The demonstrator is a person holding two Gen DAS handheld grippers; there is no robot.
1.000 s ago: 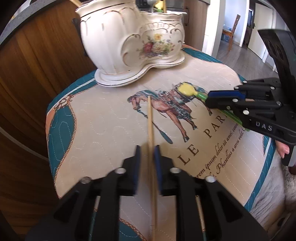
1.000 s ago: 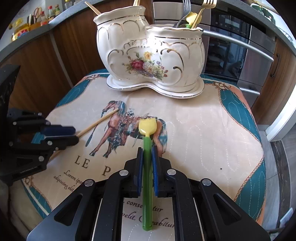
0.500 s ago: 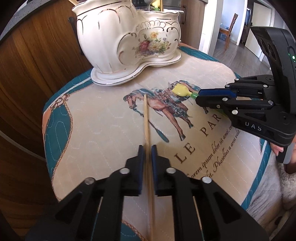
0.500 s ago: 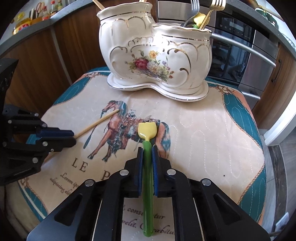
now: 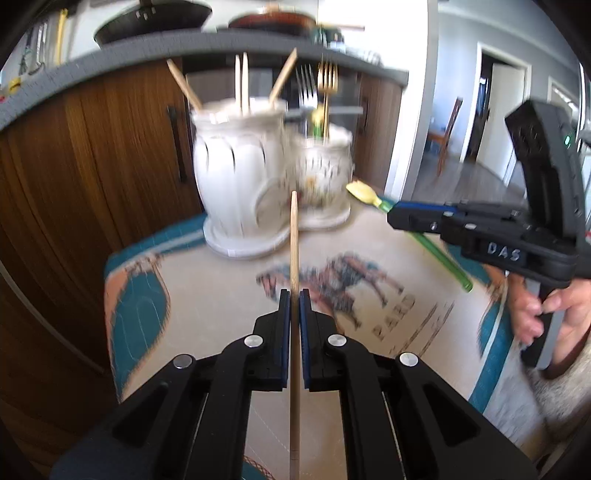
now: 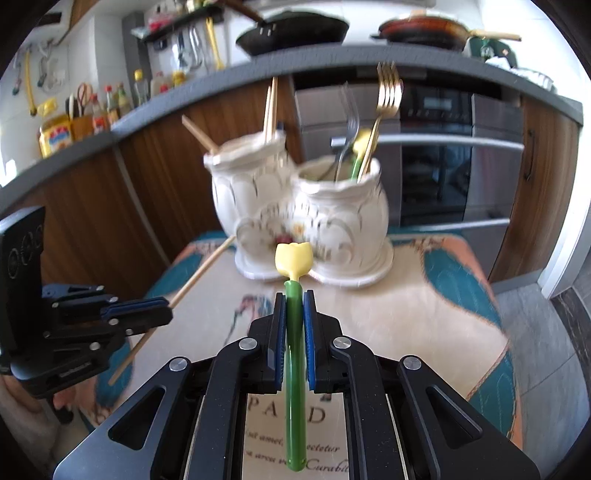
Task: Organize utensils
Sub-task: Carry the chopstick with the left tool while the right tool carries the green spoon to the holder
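My left gripper [image 5: 294, 295] is shut on a wooden chopstick [image 5: 294, 236] and holds it lifted above the mat, tip toward the white ceramic holder [image 5: 240, 173]. My right gripper [image 6: 294, 295] is shut on a green-handled utensil with a yellow tulip-shaped head [image 6: 293, 260], also lifted. The double holder [image 6: 340, 218] stands at the far side of the mat. Its left pot holds several chopsticks [image 5: 242, 83]; its right pot holds forks [image 6: 386, 96] and another yellow-green utensil. Each gripper shows in the other's view: the right one [image 5: 395, 218], the left one [image 6: 168, 310].
A printed horse mat [image 5: 369, 291] covers the small round table. Wooden cabinets [image 5: 92, 166] and an oven [image 6: 443, 166] stand behind it. Pans [image 6: 295, 29] sit on the grey counter above. A hand [image 5: 543, 314] holds the right gripper's handle.
Both grippers have lifted their utensils off the mat and tilted up toward the holder. The chopstick and the green utensil are now in the air.
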